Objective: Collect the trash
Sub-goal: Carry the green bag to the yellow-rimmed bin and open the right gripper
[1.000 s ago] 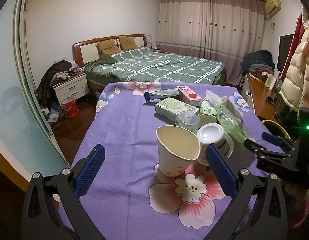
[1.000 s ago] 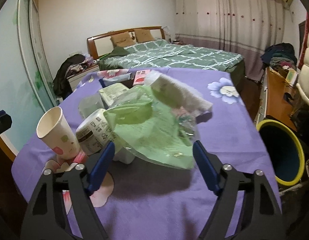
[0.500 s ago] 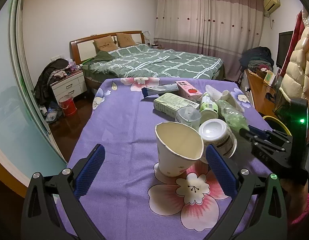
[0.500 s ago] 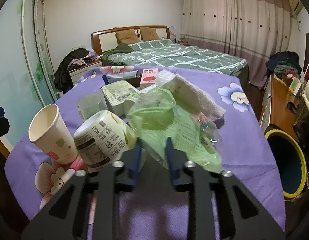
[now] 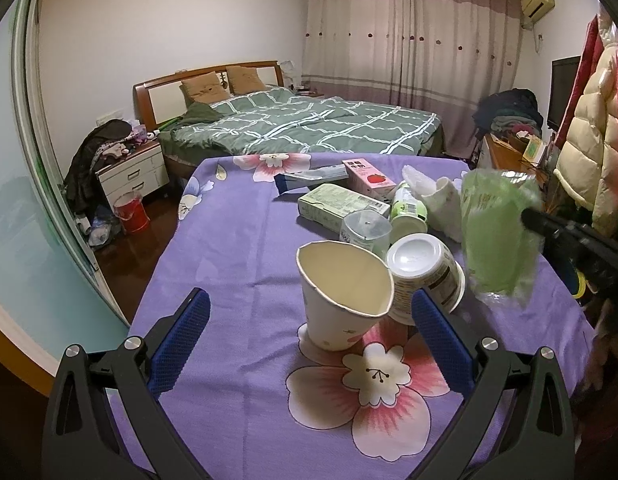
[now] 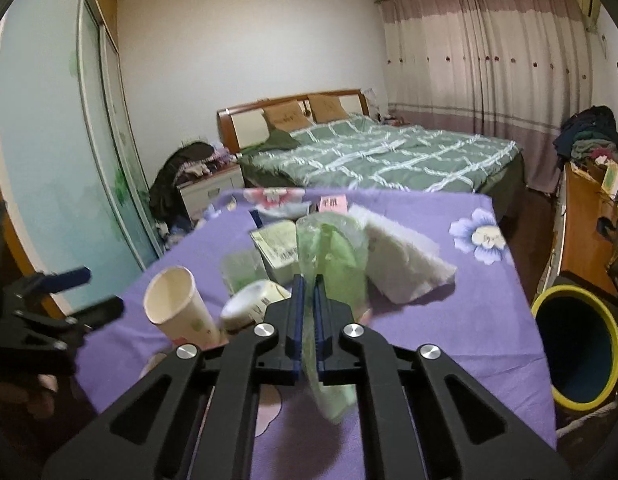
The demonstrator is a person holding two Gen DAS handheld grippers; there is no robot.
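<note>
Clamped on the green plastic bag, the right claw has just been closing, and its pads now pinch the thin film between them so the bag hangs off the purple counter. The yellow-rimmed bin stands on the floor to that claw's right, just past the counter's edge, so I judge the coming move to be a swing rightward and down; the right hand is clearly the nearer one. The left claw has its pads wide apart and empty, framing the paper cup. Only the right view shows the bin; the left view shows the bag dangling lengthwise, clear of the other litter.
</note>
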